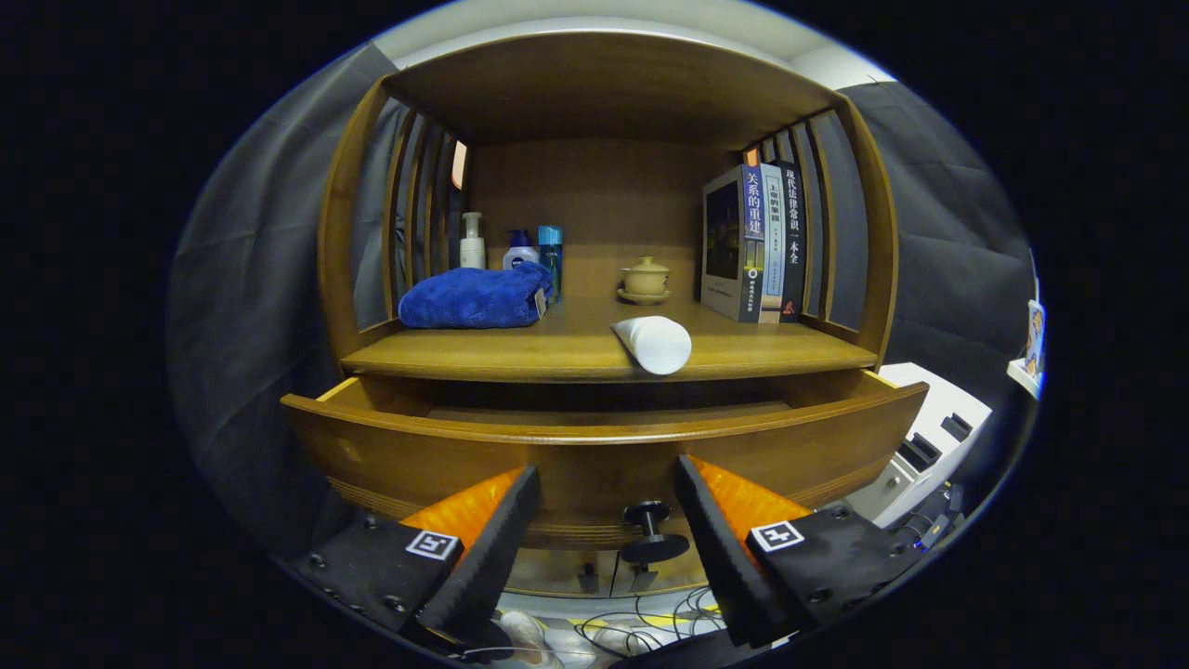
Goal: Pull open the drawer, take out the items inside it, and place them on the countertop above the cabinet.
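Three books (754,243) with Chinese spine titles | drawer (604,446) open | gripper (606,516) jaws wide apart, empty, flanking knob (647,513)

Your drawer (604,446) is a wide wooden one with a curved front, pulled partly open beneath the countertop (520,353); its dark round knob (650,530) sits low on the front, between your fingers and untouched; what you can see of the inside is shadowed; a white cylindrical item (655,342) lies on its side on the countertop, one end overhanging the front edge above the drawer.
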Available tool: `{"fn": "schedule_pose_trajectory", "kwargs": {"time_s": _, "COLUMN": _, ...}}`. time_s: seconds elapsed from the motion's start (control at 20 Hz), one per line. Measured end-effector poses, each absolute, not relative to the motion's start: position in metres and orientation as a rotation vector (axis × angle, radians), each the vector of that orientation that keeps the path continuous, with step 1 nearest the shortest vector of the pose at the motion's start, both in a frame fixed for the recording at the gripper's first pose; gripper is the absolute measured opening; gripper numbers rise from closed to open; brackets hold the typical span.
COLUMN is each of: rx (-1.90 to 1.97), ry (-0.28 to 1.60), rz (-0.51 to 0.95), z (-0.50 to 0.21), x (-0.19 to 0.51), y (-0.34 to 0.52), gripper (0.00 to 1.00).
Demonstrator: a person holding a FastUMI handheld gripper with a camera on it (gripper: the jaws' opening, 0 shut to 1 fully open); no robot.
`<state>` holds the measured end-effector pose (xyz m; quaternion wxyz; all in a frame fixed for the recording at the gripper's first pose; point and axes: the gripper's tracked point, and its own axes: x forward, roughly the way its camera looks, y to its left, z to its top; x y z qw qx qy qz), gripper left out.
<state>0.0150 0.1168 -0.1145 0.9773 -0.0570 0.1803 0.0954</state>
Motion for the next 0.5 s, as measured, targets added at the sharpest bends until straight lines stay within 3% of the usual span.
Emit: {"fn": "schedule_pose_trajectory", "kwargs": {"time_s": 0.5, "rx": -0.112, "ry": 0.379, "rz": 0.185, "z": -0.119, "x": 0.066, "y": 0.129, "gripper": 0.98}}
